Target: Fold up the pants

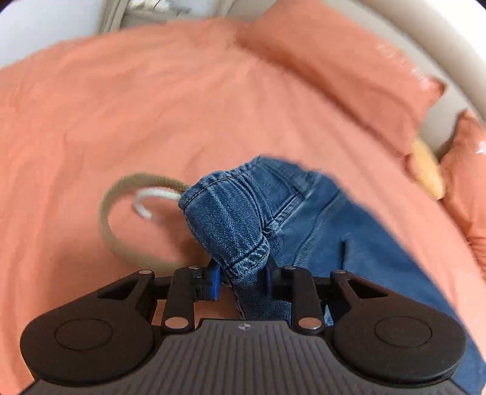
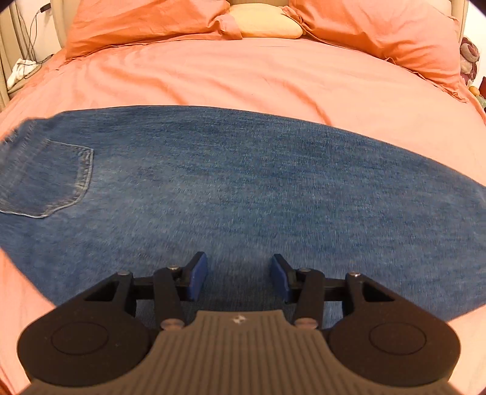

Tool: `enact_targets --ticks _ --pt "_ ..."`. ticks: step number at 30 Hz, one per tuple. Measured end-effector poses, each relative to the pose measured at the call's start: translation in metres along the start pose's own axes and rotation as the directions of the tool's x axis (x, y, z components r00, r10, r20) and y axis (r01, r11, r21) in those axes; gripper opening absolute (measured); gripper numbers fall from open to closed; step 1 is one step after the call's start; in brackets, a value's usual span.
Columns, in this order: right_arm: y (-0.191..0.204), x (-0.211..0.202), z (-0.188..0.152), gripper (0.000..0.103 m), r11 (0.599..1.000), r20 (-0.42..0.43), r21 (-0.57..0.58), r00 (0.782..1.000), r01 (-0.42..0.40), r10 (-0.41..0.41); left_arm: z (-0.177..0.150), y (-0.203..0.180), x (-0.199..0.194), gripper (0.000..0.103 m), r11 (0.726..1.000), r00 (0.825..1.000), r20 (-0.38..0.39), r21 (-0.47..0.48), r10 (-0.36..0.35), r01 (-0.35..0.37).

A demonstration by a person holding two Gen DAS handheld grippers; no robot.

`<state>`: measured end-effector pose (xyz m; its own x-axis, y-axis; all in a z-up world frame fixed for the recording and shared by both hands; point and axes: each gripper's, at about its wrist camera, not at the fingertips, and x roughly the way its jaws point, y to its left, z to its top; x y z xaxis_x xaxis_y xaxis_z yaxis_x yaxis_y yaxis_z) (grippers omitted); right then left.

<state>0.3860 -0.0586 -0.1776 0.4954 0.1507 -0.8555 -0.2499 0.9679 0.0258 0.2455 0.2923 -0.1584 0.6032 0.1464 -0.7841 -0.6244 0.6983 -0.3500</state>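
Nearest the left wrist camera, the left gripper (image 1: 243, 278) had its black linkage and blue pads (image 1: 215, 281) drawn in around a bunched fold of the blue denim pants (image 1: 231, 218). Its jaws stood narrow, the stitched waistband edge passing between them, and the pads appeared to press on the cloth. The gathered denim rose in a lump ahead of the fingers, which suggested the hold was taken at the waist end so that this end could be carried over. A beige fabric belt (image 1: 106, 212) looped out from the bunch across the salmon-orange bedsheet (image 1: 121, 106).

At the right wrist camera, the right gripper (image 2: 240, 279) hung over the flat leg area of the pants, jaws partly apart, with nothing held between the pads. Whether the fingertips touched the cloth could not be told. A stitched back pocket (image 2: 54, 179) lay to the left in that view.

The garment lay spread sideways across the bed, well short of the orange pillows (image 2: 145, 24) and the pale cushion (image 2: 264, 24) at the head. That placement gave clear flat sheet around it for folding. Judged from this layout, the fold was at an early stage, and the right gripper was probably positioned to take a second hold.
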Motion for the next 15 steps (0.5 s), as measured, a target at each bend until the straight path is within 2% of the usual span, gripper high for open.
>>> enact_targets --ticks 2,6,10,15 --pt "0.001 -0.008 -0.009 0.044 1.0 0.001 0.009 1.0 -0.016 0.016 -0.008 0.003 0.01 0.032 1.0 1.0 0.001 0.006 0.015 -0.015" --pt "0.003 -0.016 -0.019 0.044 0.999 0.007 0.014 0.999 -0.051 0.051 -0.009 -0.01 0.006 0.036 0.998 0.999 0.013 0.045 0.051 -0.052" --pt "0.014 -0.022 -0.03 0.044 0.997 0.024 -0.018 0.997 -0.078 0.078 -0.009 -0.013 -0.013 0.059 0.991 0.996 0.006 0.101 0.084 -0.084" --pt "0.035 -0.024 -0.043 0.044 0.991 0.045 -0.074 0.992 -0.115 0.119 -0.023 -0.029 -0.052 0.06 0.959 0.987 0.087 0.238 0.136 -0.153"
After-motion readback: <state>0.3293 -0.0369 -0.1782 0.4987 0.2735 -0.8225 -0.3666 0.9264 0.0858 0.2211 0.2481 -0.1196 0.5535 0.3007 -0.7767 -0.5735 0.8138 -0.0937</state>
